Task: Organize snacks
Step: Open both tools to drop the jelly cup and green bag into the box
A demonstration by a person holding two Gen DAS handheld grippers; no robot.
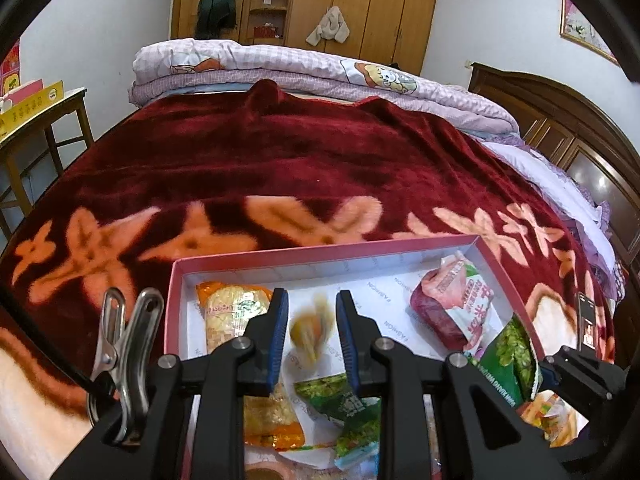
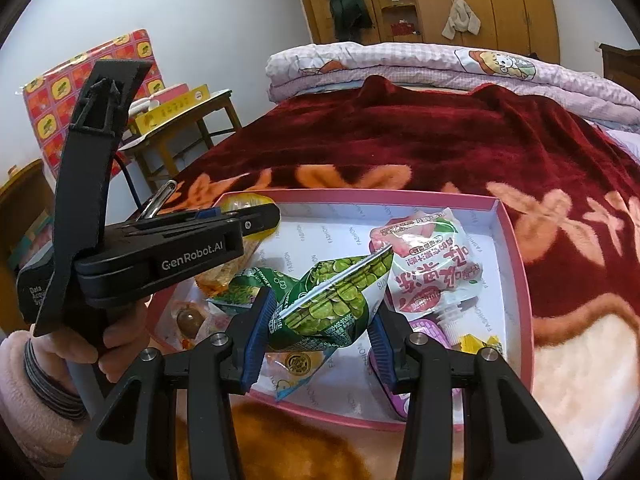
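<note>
Right gripper clamped on green snack bag; left gripper closed, empty, above pink box.

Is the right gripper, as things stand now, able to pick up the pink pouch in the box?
Probably not yet. The right gripper is shut on the green pea packet, so its jaws are full. Otherwise the way looks free: the pink pouch lies uncovered in the box, just beyond the fingertips.

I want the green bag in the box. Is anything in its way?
Nothing covers the box. The bag, held in the right gripper, hangs over it, but a yellow packet lies right under it on the box floor.
</note>
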